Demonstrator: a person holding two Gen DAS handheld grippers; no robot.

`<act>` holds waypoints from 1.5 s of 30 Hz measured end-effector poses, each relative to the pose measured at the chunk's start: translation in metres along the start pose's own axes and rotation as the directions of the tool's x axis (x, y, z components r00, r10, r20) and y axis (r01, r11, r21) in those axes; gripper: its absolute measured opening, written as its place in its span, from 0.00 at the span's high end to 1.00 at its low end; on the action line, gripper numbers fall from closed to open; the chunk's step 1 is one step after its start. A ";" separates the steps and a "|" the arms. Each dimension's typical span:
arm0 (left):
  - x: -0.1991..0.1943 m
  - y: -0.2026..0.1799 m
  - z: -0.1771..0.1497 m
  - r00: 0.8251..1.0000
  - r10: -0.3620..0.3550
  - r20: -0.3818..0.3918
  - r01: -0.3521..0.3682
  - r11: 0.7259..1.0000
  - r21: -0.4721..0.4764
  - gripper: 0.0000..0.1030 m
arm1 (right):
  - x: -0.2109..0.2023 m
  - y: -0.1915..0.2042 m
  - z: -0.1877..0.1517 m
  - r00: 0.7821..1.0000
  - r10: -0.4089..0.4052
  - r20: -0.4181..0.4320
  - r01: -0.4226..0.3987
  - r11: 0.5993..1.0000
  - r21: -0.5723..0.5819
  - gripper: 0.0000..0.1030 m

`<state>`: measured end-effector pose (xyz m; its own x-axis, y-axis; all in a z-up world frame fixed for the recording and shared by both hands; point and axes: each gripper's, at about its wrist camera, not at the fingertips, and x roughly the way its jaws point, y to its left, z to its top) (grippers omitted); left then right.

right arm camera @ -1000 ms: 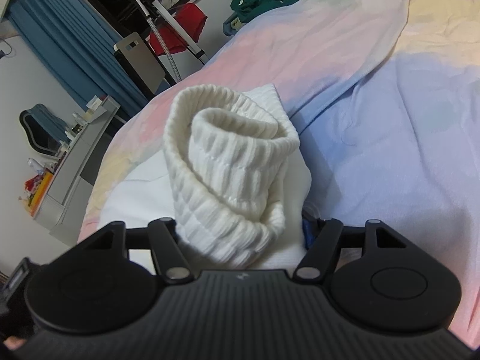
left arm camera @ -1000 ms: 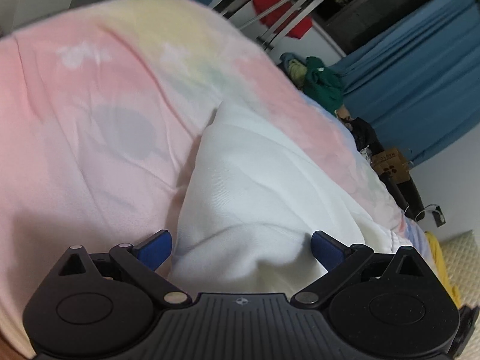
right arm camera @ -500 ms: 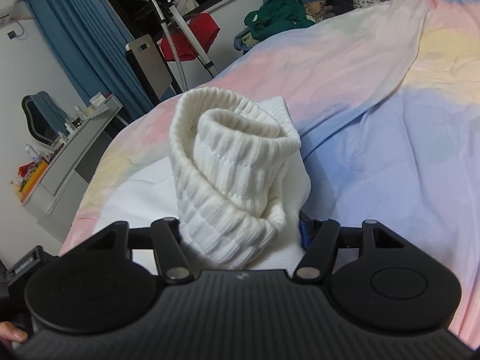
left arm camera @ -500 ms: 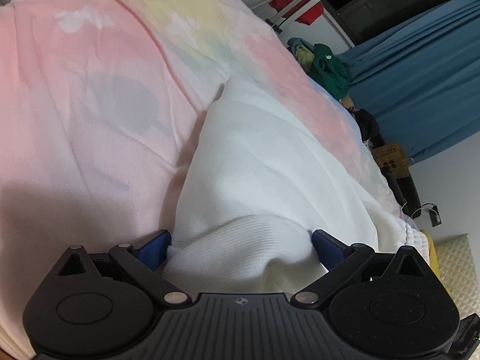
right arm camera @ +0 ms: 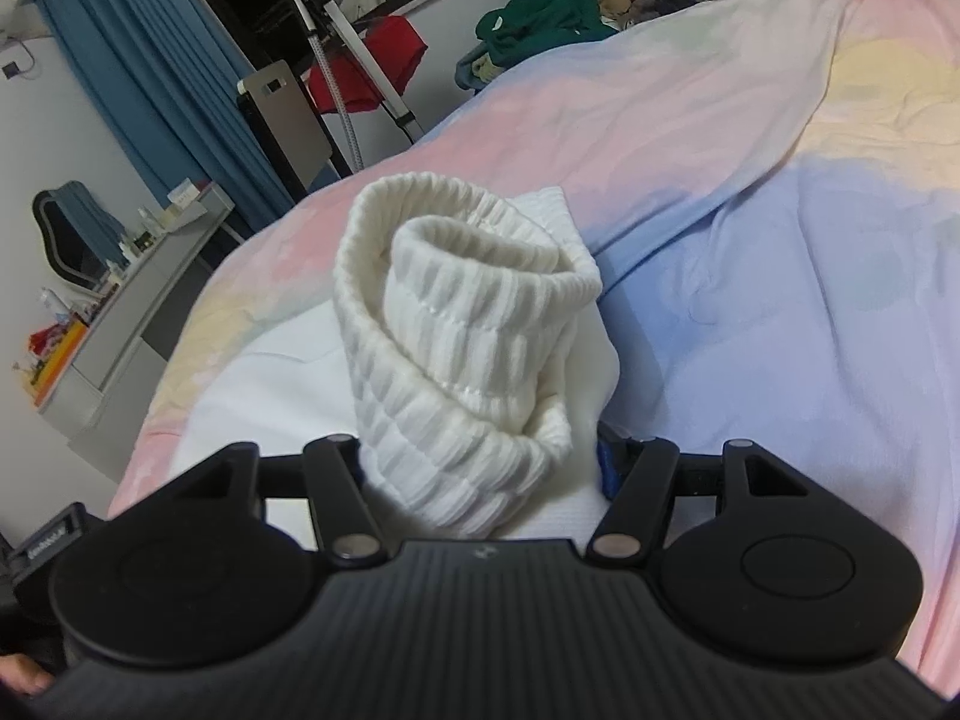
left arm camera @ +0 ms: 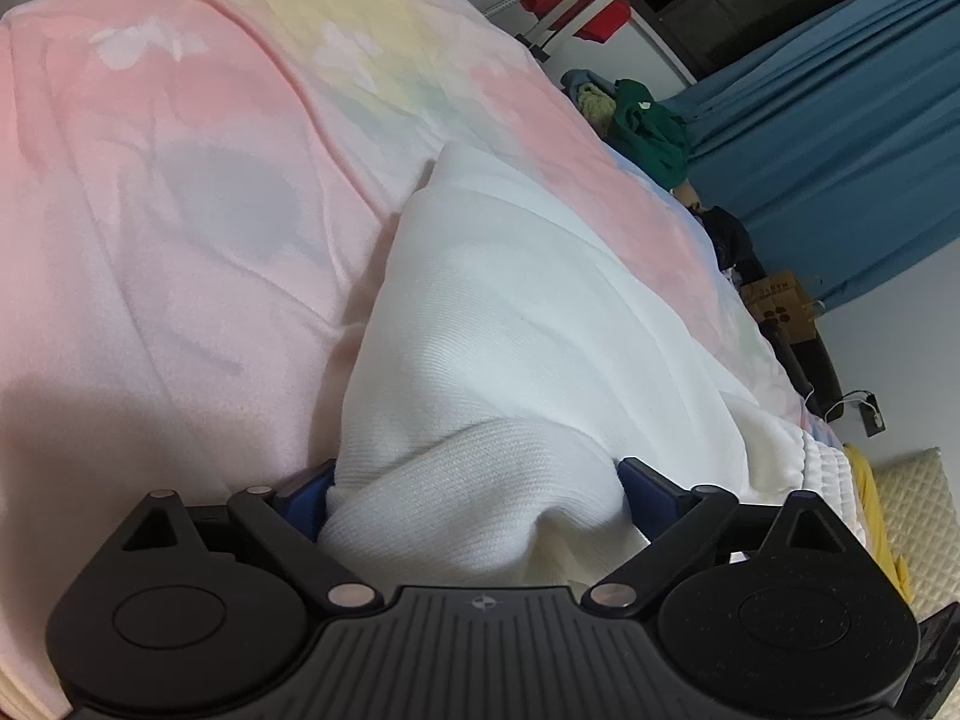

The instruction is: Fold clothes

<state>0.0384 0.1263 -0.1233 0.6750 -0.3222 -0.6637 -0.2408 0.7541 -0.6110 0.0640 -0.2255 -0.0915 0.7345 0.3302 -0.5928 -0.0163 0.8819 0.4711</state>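
On the pastel bed (left arm camera: 180, 240), both hand-held grippers are closing: the left hand-held gripper (left arm camera: 474, 492) around the white sweater's (left arm camera: 540, 312) bunched body, the right hand-held gripper (right arm camera: 480, 468) squeezing its ribbed cuff (right arm camera: 462, 324), readying another fold.

Bed (left arm camera: 210, 228) under a pastel cover, pink and yellow in the left wrist view, running to lavender-blue (right arm camera: 780, 312) in the right wrist view, lightly creased. Directly on the cover: a white knit garment (left arm camera: 528, 324), spread flat toward the far side, bunched into a fold at the near end, its ribbed hem (right arm camera: 468, 324) rolled up in a loose coil. At the far edge: a heap of green clothing (right arm camera: 540, 18).
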 end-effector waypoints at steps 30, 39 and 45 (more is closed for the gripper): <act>-0.026 -0.143 0.022 0.977 -0.211 0.038 0.204 0.970 0.135 0.55 | -0.102 -0.019 0.086 0.941 0.068 0.332 -0.094 0.994 0.061 0.57; 0.087 -0.331 0.036 0.940 -0.332 -0.078 0.337 0.871 0.357 0.54 | -0.136 -0.140 0.156 0.831 -0.118 0.544 -0.033 0.965 0.260 0.57; 0.202 -0.434 -0.006 0.899 -0.400 -0.177 0.434 0.769 0.469 0.54 | -0.121 -0.244 0.144 0.700 -0.319 0.639 0.005 0.897 0.442 0.57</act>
<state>0.2745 -0.2694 0.0052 0.5798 -0.6926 -0.4291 0.4346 0.7084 -0.5561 0.0766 -0.5296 -0.0405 0.9529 -0.2647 -0.1480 0.2889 0.6444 0.7080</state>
